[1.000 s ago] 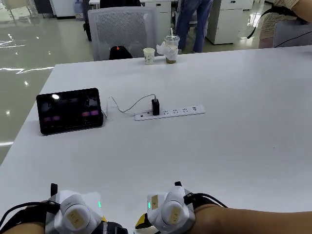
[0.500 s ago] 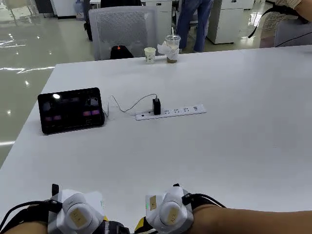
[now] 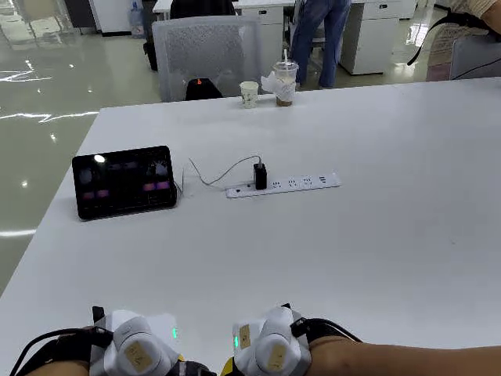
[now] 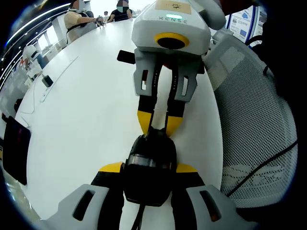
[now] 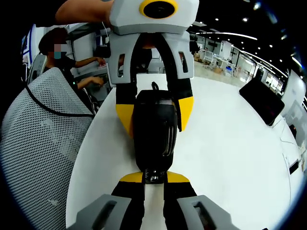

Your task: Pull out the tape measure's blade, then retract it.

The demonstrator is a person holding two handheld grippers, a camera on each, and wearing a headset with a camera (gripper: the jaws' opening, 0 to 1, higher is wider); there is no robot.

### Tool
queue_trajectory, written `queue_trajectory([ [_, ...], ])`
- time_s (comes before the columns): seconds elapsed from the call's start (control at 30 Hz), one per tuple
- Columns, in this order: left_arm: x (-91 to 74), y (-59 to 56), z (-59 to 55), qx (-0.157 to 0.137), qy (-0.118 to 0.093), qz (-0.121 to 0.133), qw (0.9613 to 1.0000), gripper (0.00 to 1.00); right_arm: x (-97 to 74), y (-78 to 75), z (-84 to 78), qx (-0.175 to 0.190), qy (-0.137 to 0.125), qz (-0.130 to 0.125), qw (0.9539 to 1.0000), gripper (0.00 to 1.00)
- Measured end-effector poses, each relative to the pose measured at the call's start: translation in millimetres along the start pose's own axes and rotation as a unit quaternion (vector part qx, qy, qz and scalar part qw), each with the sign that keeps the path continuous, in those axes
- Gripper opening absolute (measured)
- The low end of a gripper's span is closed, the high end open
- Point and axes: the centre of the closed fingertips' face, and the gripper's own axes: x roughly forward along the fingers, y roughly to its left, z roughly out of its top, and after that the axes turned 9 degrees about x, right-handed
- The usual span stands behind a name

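At the near edge of the table (image 3: 313,235), we are clamping the tape measure (image 5: 153,129) in the left tongs (image 4: 149,167), right tongs (image 5: 153,178) pinching its blade tip (image 4: 156,131); case likely hard, slick; blade springy.

We see bare table (image 3: 368,258) ahead and right; the tablet (image 3: 125,182) at left, power strip (image 3: 286,185) mid-table and far cups (image 3: 283,78) obstruct.

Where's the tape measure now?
Both gripper views show the tape measure clamped in the left gripper at the near edge of the table, the right gripper pinching its front end.
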Motion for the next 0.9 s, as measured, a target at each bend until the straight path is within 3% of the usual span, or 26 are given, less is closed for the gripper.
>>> queue_trajectory([
  [0.17, -0.5, -0.1, -0.7, 0.002, 0.001, 0.001, 1.0, 0.32, -0.3, -0.6, -0.7, -0.014, 0.008, 0.002, 0.9999, 0.09],
  [0.63, -1.3, 1.1, -1.1, -0.004, -0.004, 0.003, 1.0, 0.31, -8.1, -6.5, -8.4, 0.008, 0.013, 0.007, 0.9999, 0.1],
  [0.8, -1.0, 1.1, -0.8, -0.005, -0.005, 0.002, 1.0, 0.31, -6.6, -4.7, -6.9, 0.013, 0.016, 0.001, 0.9998, 0.12],
  [0.9, -0.9, 1.1, -1.0, -0.003, -0.005, 0.003, 1.0, 0.31, -5.6, -4.6, -6.5, -0.001, 0.031, -0.008, 0.9995, 0.12],
])
